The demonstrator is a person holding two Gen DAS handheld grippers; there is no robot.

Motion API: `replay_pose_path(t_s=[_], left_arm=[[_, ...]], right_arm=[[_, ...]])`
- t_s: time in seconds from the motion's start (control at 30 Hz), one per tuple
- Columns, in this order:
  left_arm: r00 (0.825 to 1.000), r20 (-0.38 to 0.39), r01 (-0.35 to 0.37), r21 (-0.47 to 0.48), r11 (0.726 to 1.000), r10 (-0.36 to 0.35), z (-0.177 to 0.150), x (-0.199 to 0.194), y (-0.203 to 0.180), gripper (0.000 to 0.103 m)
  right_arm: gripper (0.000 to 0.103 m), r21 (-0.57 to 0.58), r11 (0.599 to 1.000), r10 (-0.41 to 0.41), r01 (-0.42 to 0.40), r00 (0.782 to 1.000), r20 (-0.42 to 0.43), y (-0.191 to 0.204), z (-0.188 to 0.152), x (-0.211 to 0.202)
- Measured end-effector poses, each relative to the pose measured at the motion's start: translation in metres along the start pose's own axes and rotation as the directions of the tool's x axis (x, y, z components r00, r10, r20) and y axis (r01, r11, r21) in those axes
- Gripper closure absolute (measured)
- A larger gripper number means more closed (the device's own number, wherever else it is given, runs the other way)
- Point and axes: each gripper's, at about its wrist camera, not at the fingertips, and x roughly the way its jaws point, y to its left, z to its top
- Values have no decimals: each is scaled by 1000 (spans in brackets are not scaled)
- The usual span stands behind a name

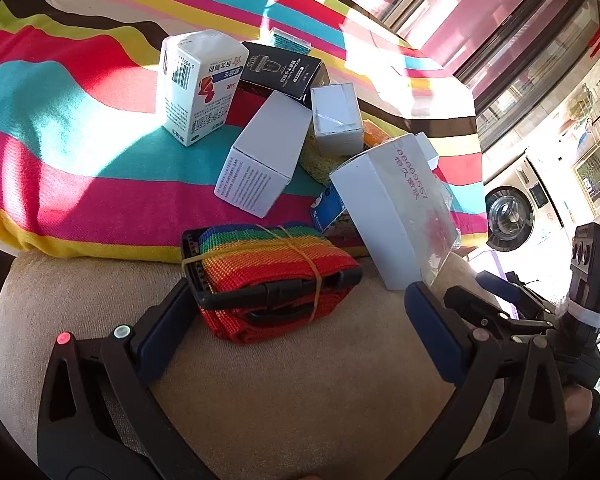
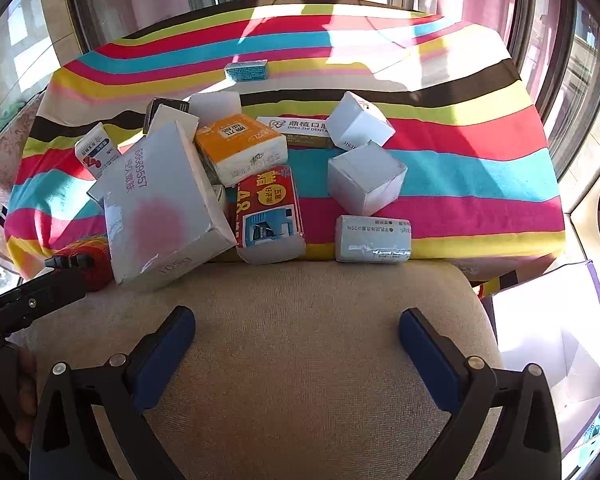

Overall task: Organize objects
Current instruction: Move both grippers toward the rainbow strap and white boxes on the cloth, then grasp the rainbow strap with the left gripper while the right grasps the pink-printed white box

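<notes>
1. Two tongs hover over a beige cushion [image 2: 300, 340], both with jaws spread wide and nothing between the blue pads.
2. Left gripper [image 1: 296, 320]: its left pad touches or nearly touches the black buckle of a folded rainbow strap [image 1: 272, 276], which lies at 12 o'clock just ahead of the jaws, bound with a yellow rubber band.
3. Right gripper [image 2: 298, 332]: bare cushion lies between its pads; the nearest boxes sit at 12 o'clock along the edge of a striped cloth [image 2: 480, 184].
4. Left view, outward: a big white box [image 1: 388, 216] with red print tilts at 1 o'clock, resting on a blue box [image 1: 326, 210]. A long white box [image 1: 260, 160] lies at 12 o'clock. Beyond it stand a medicine box [image 1: 196, 88] with a barcode at 11 o'clock, a black box [image 1: 284, 70] and a small white box [image 1: 336, 118].
5. Right view, outward: a pale wipes pack [image 2: 374, 240] sits at 12 o'clock on the cloth edge, a red box [image 2: 268, 212] at 11 o'clock, and the big white box at 10 o'clock with the strap's red end beside it.
6. Farther out are a white cube [image 2: 366, 178], a tilted white box [image 2: 358, 124], an orange tissue pack [image 2: 240, 148] and a teal box [image 2: 246, 70] at the back.
7. A washer [image 1: 510, 218] shows at 3 o'clock in the left view.
</notes>
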Motion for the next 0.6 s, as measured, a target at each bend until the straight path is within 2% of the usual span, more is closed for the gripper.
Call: replay_pose_path(t_s=[0.2, 0.3, 0.6], left_arm=[[1000, 8, -15, -20, 1000, 15, 1, 4, 5, 3], [1000, 5, -19, -36, 999, 19, 3, 8, 11, 21], [998, 32, 61, -61, 996, -59, 0, 2, 19, 24]], right_arm=[[0, -30, 996, 87, -84, 991, 103, 7, -5, -16], [0, -79, 992, 102, -93, 988, 114, 21, -3, -19], [0, -181, 980, 109, -82, 983, 146, 44, 14, -17]])
